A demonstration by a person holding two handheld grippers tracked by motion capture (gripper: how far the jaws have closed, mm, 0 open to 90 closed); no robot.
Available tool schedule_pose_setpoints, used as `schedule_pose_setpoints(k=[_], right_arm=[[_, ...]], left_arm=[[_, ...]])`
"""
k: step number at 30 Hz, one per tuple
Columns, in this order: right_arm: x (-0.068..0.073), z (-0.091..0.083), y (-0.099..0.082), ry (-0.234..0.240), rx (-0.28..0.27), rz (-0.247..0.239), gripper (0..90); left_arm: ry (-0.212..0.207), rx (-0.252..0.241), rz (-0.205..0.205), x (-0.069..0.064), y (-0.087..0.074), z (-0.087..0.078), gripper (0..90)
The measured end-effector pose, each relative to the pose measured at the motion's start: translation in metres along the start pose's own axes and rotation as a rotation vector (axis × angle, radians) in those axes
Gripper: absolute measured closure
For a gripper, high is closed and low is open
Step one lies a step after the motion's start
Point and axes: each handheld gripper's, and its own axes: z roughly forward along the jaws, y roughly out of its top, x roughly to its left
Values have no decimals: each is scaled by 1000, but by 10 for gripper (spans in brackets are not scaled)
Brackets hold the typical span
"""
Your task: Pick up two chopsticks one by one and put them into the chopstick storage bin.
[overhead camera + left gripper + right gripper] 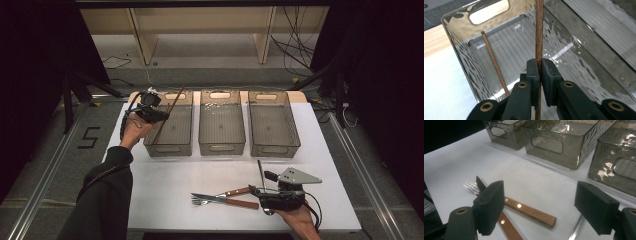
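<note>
Left gripper point(539, 71) clamped on chopstick point(539, 32) over left bin point(169, 148) at table's far-left corner; right gripper point(539, 207) agape above knife point(529, 211). Next: lower, release beside first chopstick point(495, 63).

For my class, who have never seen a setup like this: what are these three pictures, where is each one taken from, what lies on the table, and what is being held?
A person works at a white table, holding a hand-held gripper in each hand. The high view looks down from above. The other two pictures come from small cameras riding on each gripper, looking along its black jaws.

Three clear bins stand in a row: the left bin, middle bin and right bin. Near the front lie a knife and a fork with wooden handles, crossed.

The left gripper is shut on a chopstick over the left bin, where a second chopstick already leans. The right gripper is open above the cutlery, holding nothing.
</note>
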Motion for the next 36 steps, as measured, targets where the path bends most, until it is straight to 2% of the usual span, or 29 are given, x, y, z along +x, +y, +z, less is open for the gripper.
schedule_pose_setpoints(k=[10,21,24,27,29,36], right_arm=[[0,0,0,0,-1,-1,248],[0,0,0,0,-1,2,248],[-1,0,0,1,-2,2,248],[0,0,0,0,-2,1,248],[0,-1,0,-1,-3,1,248],[-1,-1,0,-6,-7,0,248]], left_arm=[[3,14,-22,-2,-2,6,836],[51,46,-56,1,-6,13,824],[58,32,-84,2,-5,12,768],[60,21,-86,1,-3,8,737],[57,17,-78,-2,-1,4,680],[-23,-45,-84,-15,1,-13,484]])
